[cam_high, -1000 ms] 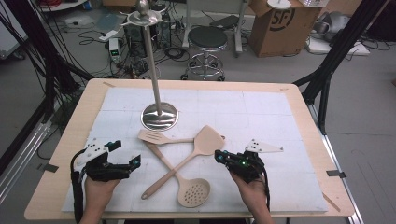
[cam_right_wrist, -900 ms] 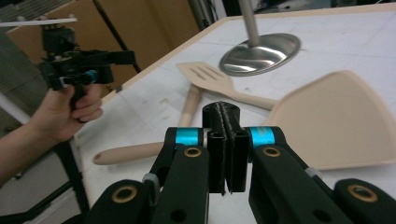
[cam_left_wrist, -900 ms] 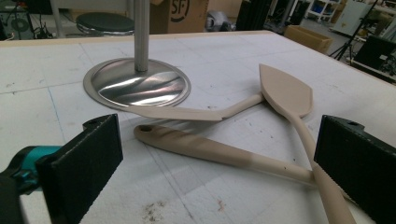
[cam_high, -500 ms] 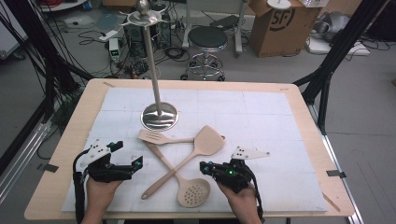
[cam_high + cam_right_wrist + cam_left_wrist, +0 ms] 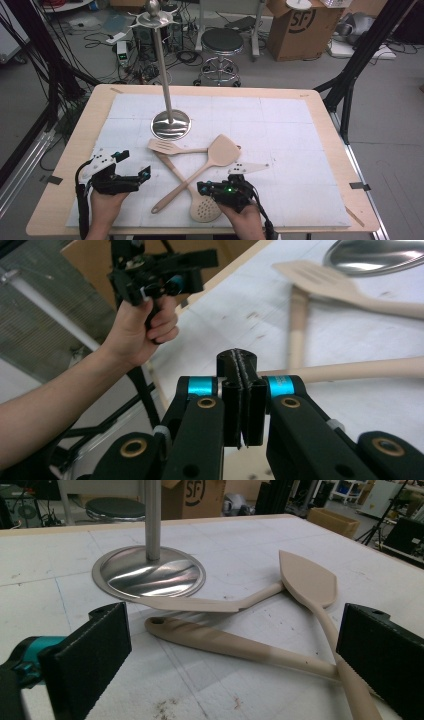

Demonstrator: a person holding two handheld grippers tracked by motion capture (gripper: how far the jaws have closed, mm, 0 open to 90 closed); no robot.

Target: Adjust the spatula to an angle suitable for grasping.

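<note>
Beige plastic utensils lie crossed on the white-covered table [image 5: 300,125], in front of the steel stand with the round mirror base [image 5: 171,124]: a slotted turner [image 5: 165,146], a solid spatula [image 5: 222,150] and a perforated skimmer [image 5: 205,209].

My right gripper [image 5: 202,188] has its jaws clenched on nothing, just above the skimmer's bowl and the spatula's handle. My left gripper [image 5: 145,172] has its jaws released, facing the handles from the left.

The risk I see is that the handles overlap. If I lift one, it may drag the others or flip them. Also, closed jaws cannot grasp; pushing down with them could make the skimmer slide away.
</note>
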